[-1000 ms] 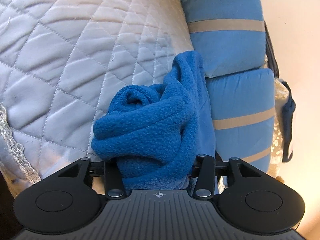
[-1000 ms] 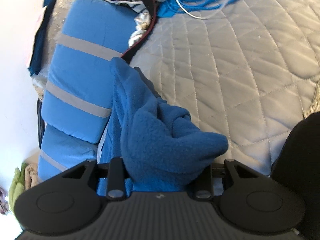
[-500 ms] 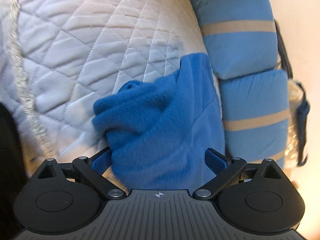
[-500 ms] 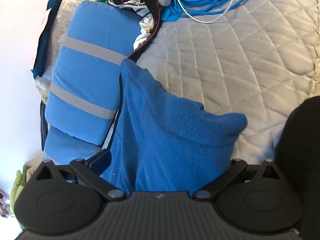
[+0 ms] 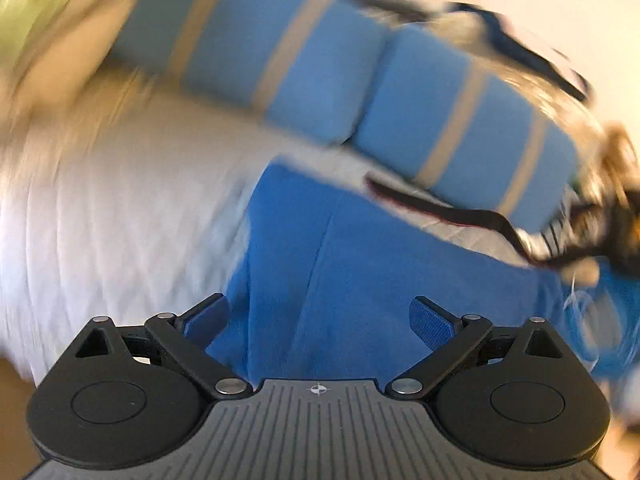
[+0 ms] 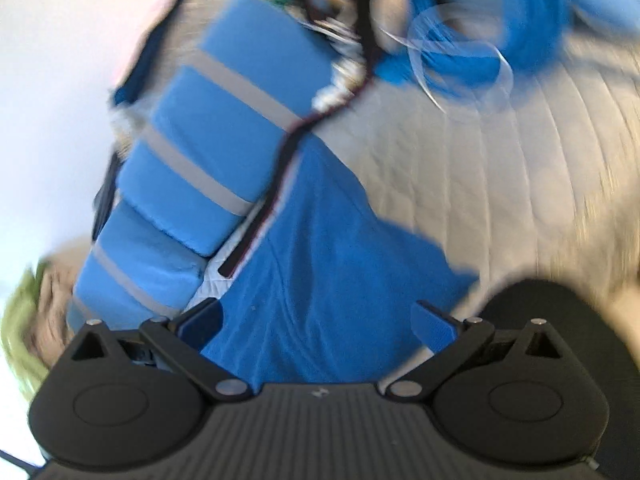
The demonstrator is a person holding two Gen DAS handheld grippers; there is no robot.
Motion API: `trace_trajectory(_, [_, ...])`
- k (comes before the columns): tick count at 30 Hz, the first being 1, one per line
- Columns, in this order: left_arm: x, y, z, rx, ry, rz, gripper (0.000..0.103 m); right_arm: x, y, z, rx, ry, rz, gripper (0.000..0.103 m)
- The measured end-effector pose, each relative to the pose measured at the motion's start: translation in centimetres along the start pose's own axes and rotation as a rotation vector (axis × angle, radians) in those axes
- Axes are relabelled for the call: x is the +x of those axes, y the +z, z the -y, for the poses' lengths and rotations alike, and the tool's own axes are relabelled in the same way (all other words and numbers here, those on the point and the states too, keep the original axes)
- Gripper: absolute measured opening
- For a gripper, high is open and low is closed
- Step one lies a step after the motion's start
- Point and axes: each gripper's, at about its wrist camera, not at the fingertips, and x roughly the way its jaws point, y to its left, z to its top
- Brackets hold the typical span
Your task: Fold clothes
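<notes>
Both the left gripper [image 5: 320, 316] and right gripper [image 6: 316, 320] stand wide, empty, above the blue fleece [image 5: 360, 272] at lower centre, probably so it lies flat

A white quilted bed [image 5: 100, 240] carries a blue fleece [image 5: 360, 264], striped blue cushions [image 5: 460, 120] along its edge, and coiled blue cord [image 6: 492, 20].

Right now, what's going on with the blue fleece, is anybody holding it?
No. A person is folding clothes with a handheld gripper in each hand, and both the left gripper and the right gripper are open, jaws spread wide. The blue fleece garment lies spread on the white quilted bedspread, beside the blue striped cushions, with a dark strap along its far edge. Both views are motion-blurred, so the grippers look to be moving; finer detail cannot be made out.
</notes>
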Motion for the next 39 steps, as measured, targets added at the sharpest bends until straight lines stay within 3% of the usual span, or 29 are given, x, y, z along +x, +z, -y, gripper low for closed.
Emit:
trace_trajectory(2, [0.5, 1.2, 0.0, 0.042, -0.023, 0.003, 0.099, 0.4, 1.0, -0.6, -0.107, -0.002, 0.014, 0.103])
trace_trajectory(7, [2.6, 3.8, -0.2, 0.108, -0.064, -0.041, 0.098, 3.3, 3.5, -1.9, -0.362, 0.006, -0.07, 0.103])
trace_trajectory(14, [7.9, 6.9, -2.9, 0.128, -0.173, -0.214, 0.096, 9.0, 6.9, -0.3, -0.504, 0.015, -0.207, 0.103])
trace_trajectory(19, [12.6, 7.2, -6.9, 0.034, -0.188, -0.343, 0.096, 12.9, 8.7, 2.1, -0.493, 0.092, -0.348, 0.103])
trace_trajectory(23, [16.5, 6.1, -10.6, -0.119, -0.343, -0.481, 0.096, 16.6, 9.4, 4.2, -0.45, 0.131, -0.473, 0.103])
trace_trajectory(26, [18.6, 4.7, -13.2, -0.218, -0.429, -0.532, 0.096, 19.3, 10.0, 6.4, -0.345, 0.161, -0.558, 0.103])
trace_trajectory(28, [19.7, 3.4, -14.7, -0.285, -0.479, -0.545, 0.096, 20.8, 10.4, 7.8, -0.265, 0.227, -0.613, 0.103])
trace_trajectory(33, [20.3, 2.9, -15.8, -0.368, -0.581, -0.517, 0.101, 22.0, 10.8, 8.9, -0.193, 0.293, -0.623, 0.103])
trace_trajectory(39, [22.0, 2.4, -12.0, -0.343, -0.666, -0.594, 0.101, 23.3, 10.3, 8.5, -0.112, 0.376, -0.699, 0.102])
